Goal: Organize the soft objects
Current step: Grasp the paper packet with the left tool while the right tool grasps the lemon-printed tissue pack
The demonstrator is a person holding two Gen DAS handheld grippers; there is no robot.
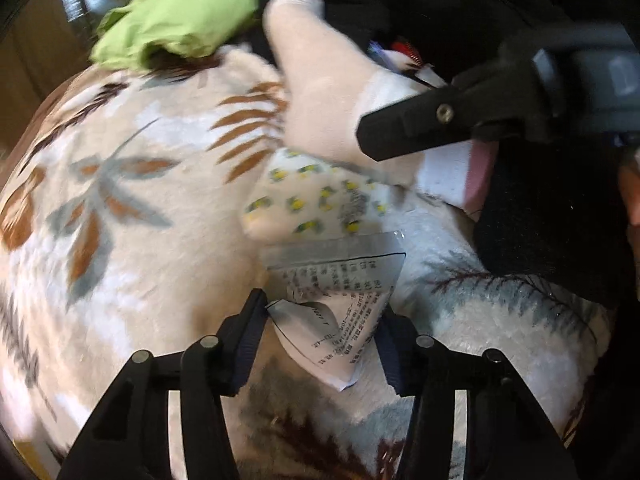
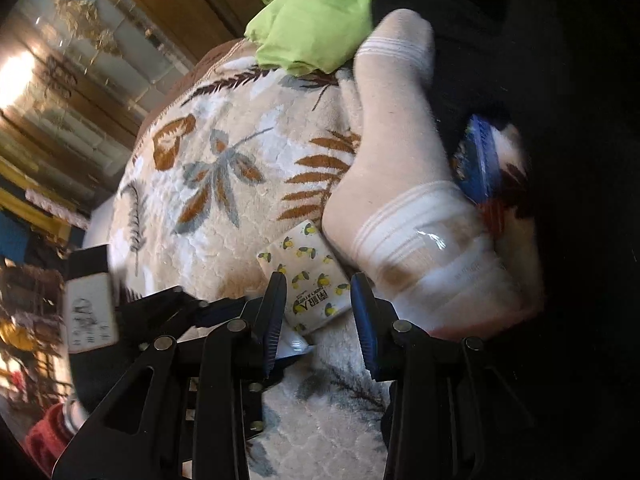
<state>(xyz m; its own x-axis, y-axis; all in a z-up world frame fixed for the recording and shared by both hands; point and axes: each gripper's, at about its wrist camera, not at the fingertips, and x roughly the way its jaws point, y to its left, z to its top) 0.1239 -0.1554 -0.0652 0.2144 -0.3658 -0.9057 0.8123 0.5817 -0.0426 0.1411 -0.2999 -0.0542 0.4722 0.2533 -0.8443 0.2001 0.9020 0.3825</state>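
Note:
A small tissue pack with a lemon print [image 1: 320, 200] lies on a cream leaf-patterned blanket [image 1: 132, 184]. A printed plastic wrapper flap [image 1: 340, 304] hangs from it between the fingers of my left gripper [image 1: 324, 344], which is open around it. A white sock [image 1: 320, 80] lies just behind the pack. In the right wrist view the pack [image 2: 308, 292] sits between the fingers of my right gripper [image 2: 320, 320], which is open. The sock [image 2: 400, 160] lies to its right on the blanket [image 2: 224, 200]. One right finger [image 1: 424, 128] reaches in over the pack.
A lime green garment [image 1: 176, 12] lies at the blanket's far edge, also in the right wrist view [image 2: 320, 20]. Black fabric [image 1: 540, 220] covers the right side. A blue packet [image 2: 476, 160] sits behind the sock. Wooden furniture [image 2: 100, 60] stands at the left.

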